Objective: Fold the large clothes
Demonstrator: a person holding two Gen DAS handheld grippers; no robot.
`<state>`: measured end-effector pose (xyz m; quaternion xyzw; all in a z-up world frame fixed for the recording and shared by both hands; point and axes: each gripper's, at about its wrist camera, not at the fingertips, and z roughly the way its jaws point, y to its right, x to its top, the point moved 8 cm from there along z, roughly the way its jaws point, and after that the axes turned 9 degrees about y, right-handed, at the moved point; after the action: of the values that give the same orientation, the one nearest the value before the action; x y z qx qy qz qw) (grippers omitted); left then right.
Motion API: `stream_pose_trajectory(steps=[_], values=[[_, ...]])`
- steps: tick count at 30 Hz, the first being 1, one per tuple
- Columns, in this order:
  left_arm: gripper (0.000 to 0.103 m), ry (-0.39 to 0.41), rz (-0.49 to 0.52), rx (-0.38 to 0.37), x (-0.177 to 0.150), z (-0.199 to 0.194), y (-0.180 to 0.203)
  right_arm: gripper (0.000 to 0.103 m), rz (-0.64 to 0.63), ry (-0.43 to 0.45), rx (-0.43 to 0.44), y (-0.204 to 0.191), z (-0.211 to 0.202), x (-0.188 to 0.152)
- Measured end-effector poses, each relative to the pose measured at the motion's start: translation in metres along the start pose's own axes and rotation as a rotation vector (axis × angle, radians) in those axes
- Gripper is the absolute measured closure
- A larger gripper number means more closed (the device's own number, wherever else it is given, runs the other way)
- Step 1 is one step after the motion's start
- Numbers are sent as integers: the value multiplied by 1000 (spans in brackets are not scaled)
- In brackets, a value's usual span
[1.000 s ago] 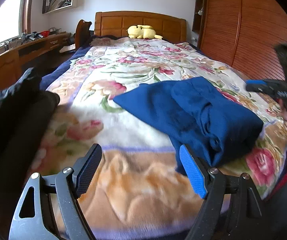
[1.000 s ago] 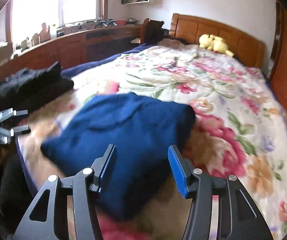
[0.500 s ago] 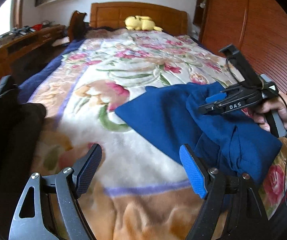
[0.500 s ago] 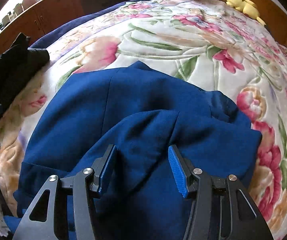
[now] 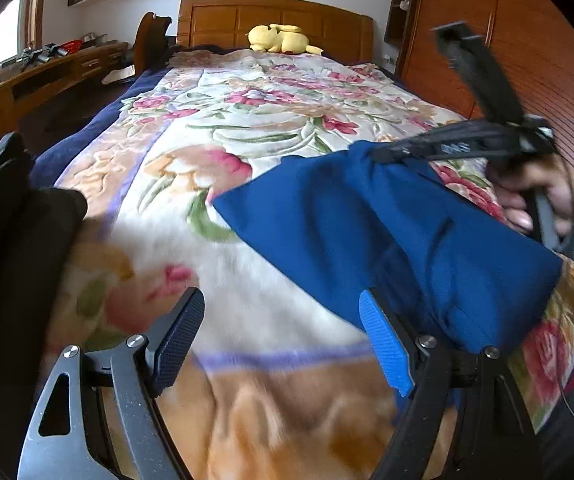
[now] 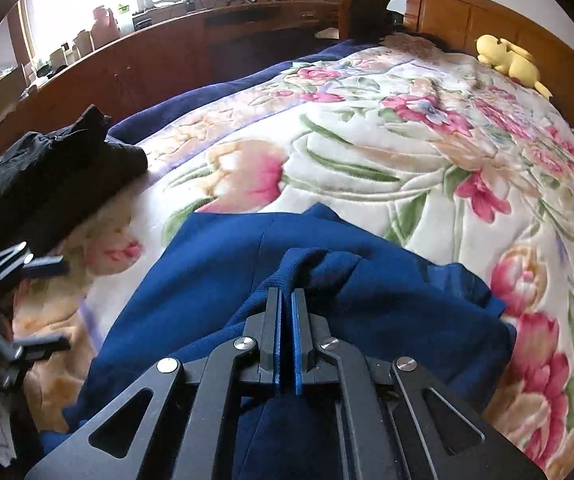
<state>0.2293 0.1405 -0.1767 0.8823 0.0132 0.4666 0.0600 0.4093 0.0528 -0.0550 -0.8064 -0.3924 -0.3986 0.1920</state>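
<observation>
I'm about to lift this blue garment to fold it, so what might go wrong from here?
1. The right tool pinches only a small ridge of the bunched dark blue knit garment; it may slip out.
2. The left tool is open and holds nothing, so a one-sided lift could undo the folds.
3. The black clothes pile lies close and might be dragged.

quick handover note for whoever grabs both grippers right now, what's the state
Right gripper: shut on a raised fold of the blue garment.
Left gripper: open, empty, above the floral blanket just beside the garment's near edge.
Blue garment lies partly folded at the foot of the bed; a black garment sits bunched at the bed's left edge.
Done: the pinch is made.
Left: carry the fold over, flatten it, probably then the black one.
</observation>
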Motion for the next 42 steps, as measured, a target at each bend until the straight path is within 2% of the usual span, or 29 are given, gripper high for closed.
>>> stream_pose_trajectory(steps=[4, 5, 6, 9, 10, 13, 16, 26, 29, 32, 34, 36, 37, 38, 39, 40, 41, 42], values=[[22, 0, -6, -18, -12, -16, 11, 95, 20, 18, -29, 12, -4, -1], [22, -3, -6, -22, -14, -18, 14, 84, 18, 30, -44, 18, -9, 0], [22, -1, -3, -26, -16, -21, 19, 67, 13, 43, -72, 26, -13, 1], [22, 5, 2, -33, -19, -28, 28, 39, 41, 54, -142, 56, -24, -6], [22, 6, 1, -35, -20, -29, 29, 36, 60, 42, -165, 68, -25, -11], [22, 5, -5, -41, -23, -32, 35, 33, 99, 7, -237, 103, -22, -32], [22, -3, -3, -43, -27, -34, 37, 33, 153, -21, -270, 128, -18, -50], [22, -35, 6, -56, -43, -39, 46, 19, 273, -59, -253, 152, 14, -73], [22, -48, -3, -90, -50, -39, 52, 15, 316, -64, -241, 155, 19, -77], [22, -67, -8, -125, -59, -33, 59, 15, 374, -78, -203, 155, 24, -83], [30, -81, -24, -145, -63, -24, 62, 15, 410, -85, -176, 156, 27, -86], [45, -87, -40, -157, -62, -18, 63, 17, 442, -89, -146, 156, 28, -87], [51, -85, -46, -177, -61, -16, 66, 23, 457, -85, -114, 153, 28, -87], [62, -86, -48, -200, -60, -13, 69, 43, 474, -74, -64, 150, 27, -85], [76, -99, -50, -217, -61, -10, 71, 55, 472, -68, -52, 147, 25, -83], [79, -111, -48, -220, -63, -7, 73, 62, 442, -60, -61, 145, 22, -80], [86, -104, -41, -230, -62, -7, 76, 77, 399, -48, -63, 140, 18, -76], [88, -86, -34, -235, -59, -10, 78, 84, 359, -26, -79, 137, 12, -71]])
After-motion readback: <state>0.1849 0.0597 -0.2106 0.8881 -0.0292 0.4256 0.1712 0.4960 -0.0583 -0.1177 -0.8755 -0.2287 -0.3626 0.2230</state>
